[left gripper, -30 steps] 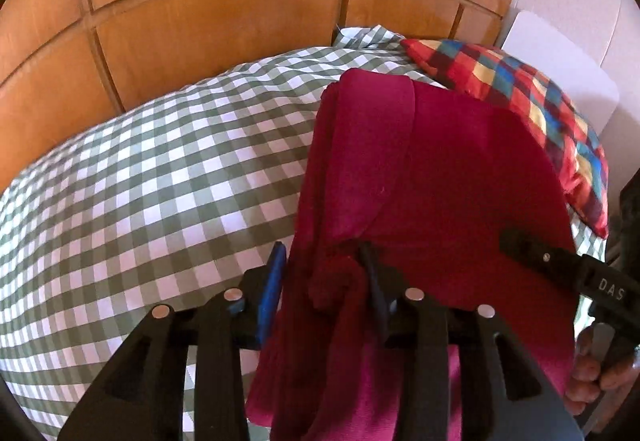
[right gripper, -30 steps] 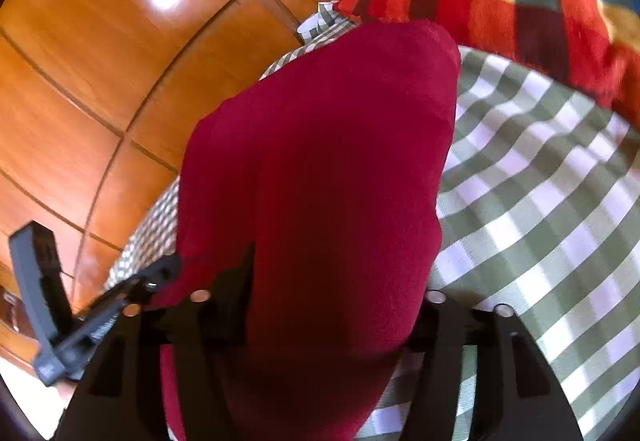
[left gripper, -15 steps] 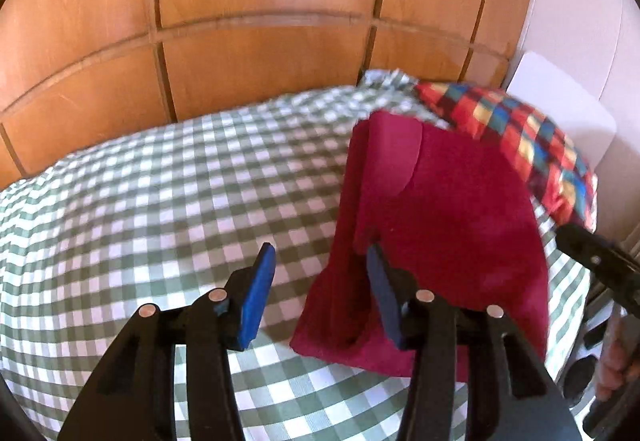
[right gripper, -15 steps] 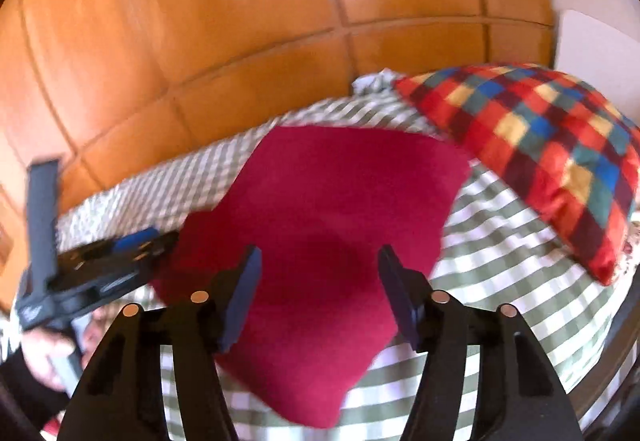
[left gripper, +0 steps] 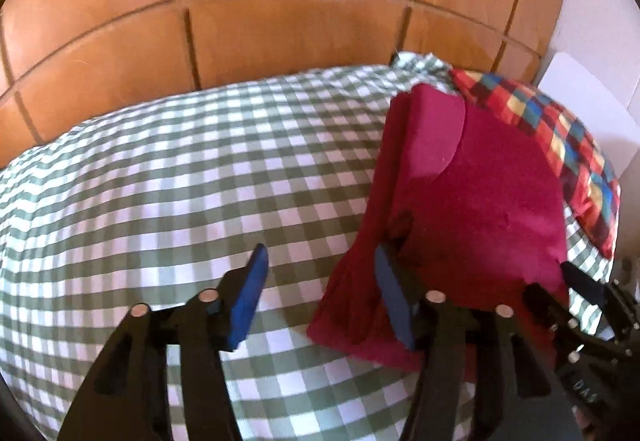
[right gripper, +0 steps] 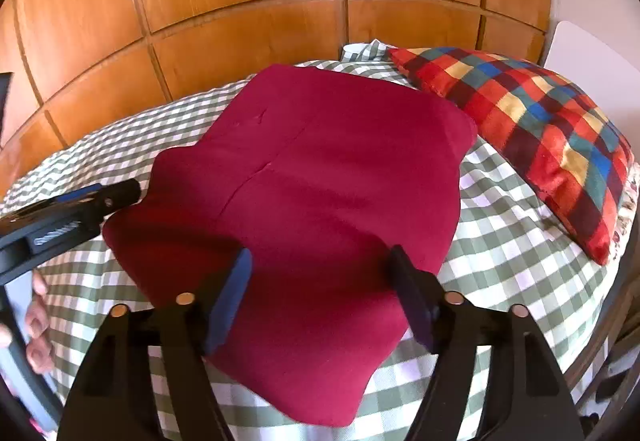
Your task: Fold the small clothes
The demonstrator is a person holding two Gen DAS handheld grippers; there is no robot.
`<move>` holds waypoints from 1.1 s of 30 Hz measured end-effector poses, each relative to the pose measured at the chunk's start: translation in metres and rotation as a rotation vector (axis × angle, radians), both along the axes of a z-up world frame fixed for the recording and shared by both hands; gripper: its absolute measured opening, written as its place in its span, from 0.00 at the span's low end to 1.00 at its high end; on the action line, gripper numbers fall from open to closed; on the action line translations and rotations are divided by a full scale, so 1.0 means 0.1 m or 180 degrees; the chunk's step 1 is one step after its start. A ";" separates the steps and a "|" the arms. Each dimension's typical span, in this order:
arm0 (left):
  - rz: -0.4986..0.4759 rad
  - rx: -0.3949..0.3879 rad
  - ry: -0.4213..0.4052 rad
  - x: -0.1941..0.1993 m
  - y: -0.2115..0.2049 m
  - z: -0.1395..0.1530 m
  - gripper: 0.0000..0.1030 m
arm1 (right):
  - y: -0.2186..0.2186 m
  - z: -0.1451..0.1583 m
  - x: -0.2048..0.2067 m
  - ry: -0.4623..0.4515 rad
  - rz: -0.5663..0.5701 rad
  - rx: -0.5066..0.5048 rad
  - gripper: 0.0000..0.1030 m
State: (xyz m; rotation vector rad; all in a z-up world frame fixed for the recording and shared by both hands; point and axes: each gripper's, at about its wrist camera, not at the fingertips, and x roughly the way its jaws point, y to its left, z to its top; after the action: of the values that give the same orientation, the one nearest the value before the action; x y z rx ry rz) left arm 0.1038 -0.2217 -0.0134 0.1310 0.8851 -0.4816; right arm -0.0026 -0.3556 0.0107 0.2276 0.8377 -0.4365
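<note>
Folded crimson garment (right gripper: 320, 193) lies flat on the green-checked bedspread (left gripper: 180, 181), its far right corner just beside the plaid pillow (right gripper: 540, 129). Left edge shows stacked folds in the left wrist view. Left gripper (left gripper: 320, 297): jaws apart, empty, right finger at the garment's near left edge. Right gripper (right gripper: 320, 297): jaws apart, empty, above the near hem. Open bedspread extends left to the wooden panelling (left gripper: 280, 21).

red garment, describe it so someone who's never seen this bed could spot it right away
On the green-and-white checked bedspread, look toward the multicoloured plaid pillow. The red garment lies folded flat just beside it, the only plain, single-colour cloth there.
</note>
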 end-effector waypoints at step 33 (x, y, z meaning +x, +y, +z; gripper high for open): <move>0.0239 -0.0071 -0.0739 -0.77 0.31 0.55 0.97 | 0.44 0.37 -0.45 -0.0394 -0.0817 -0.0334 0.96</move>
State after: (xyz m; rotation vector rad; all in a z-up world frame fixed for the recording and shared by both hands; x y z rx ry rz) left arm 0.0271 -0.1912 0.0416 0.1299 0.6548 -0.3970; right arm -0.0475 -0.3116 0.0473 0.2634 0.6644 -0.6979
